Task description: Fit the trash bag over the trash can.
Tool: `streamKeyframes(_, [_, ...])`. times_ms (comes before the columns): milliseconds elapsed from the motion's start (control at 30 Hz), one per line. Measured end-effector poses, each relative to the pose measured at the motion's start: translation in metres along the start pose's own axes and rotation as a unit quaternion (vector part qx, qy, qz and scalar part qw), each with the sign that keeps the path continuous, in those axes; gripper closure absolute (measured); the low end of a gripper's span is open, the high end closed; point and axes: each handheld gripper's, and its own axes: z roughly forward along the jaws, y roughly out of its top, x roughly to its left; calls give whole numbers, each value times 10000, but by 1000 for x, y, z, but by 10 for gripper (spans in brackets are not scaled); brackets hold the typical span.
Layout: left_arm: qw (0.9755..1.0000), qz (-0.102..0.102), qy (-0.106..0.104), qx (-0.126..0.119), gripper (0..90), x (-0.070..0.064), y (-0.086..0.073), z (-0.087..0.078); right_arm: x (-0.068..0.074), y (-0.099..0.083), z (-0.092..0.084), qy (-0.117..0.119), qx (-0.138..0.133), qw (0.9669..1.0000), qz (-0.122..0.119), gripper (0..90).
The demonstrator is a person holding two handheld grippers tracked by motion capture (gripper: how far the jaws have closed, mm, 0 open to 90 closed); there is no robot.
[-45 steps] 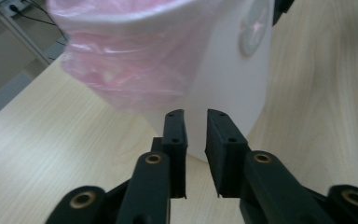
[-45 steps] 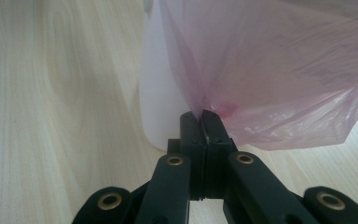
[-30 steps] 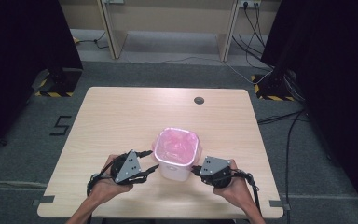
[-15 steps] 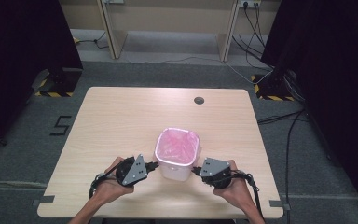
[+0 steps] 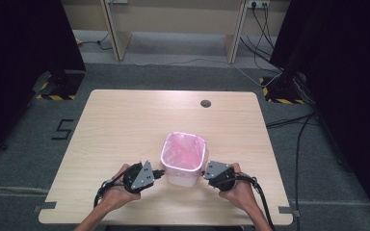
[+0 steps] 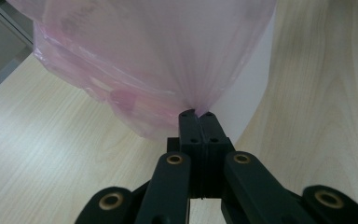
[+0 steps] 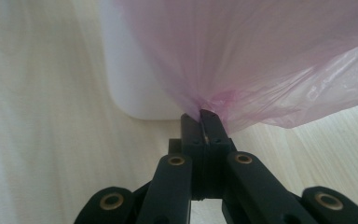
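A small white bin (image 5: 181,179) stands near the front of the wooden table (image 5: 125,120), lined with a thin pink plastic bag (image 5: 183,150). The bag's rim is folded down over the bin's outside. My left gripper (image 5: 161,172) sits against the bin's left side; in the left gripper view its jaws (image 6: 198,113) are shut on a pinch of the pink bag (image 6: 144,56), in front of the white bin wall (image 6: 247,93). My right gripper (image 5: 205,172) is at the bin's right side, shut on the bag's hanging edge (image 7: 261,60) beside the bin wall (image 7: 130,70).
A dark round cable hole (image 5: 205,103) lies in the table's far middle. The bin is close to the table's front edge, with bare wood behind and to both sides. Cables (image 5: 298,130) run over the grey floor at the right.
Both hands have sunk slightly beside the bin, and the bag's rim now lies lower and flatter on it. The left gripper has come in closer to the bin's side.
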Motion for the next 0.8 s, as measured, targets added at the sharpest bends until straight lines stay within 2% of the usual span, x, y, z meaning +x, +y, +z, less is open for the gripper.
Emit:
streamKeyframes(267, [9999,17,-129,-23,898,-7,2,5,-14,-3,14,48,91,9998,155,900])
streamKeyframes(467, [9996,-106,-236,-89,890,-5,0,8,-25,-6,19,72,82,9994,328,900])
streamKeyframes(567, [9995,-177,-246,-81,843,-6,-1,7,-27,-7,19,106,71,9992,379,900])
streamKeyframes(633, [9991,-298,-266,-152,772,-5,-1,1,-27,-8,16,112,104,9983,563,792])
streamKeyframes(733, [9976,-591,-218,-285,614,0,-3,-11,-30,-14,0,89,-40,9954,955,660])
streamKeyframes(800, [9963,-760,-150,-372,554,5,-5,-21,-33,-17,-16,-72,-177,9921,1243,558])
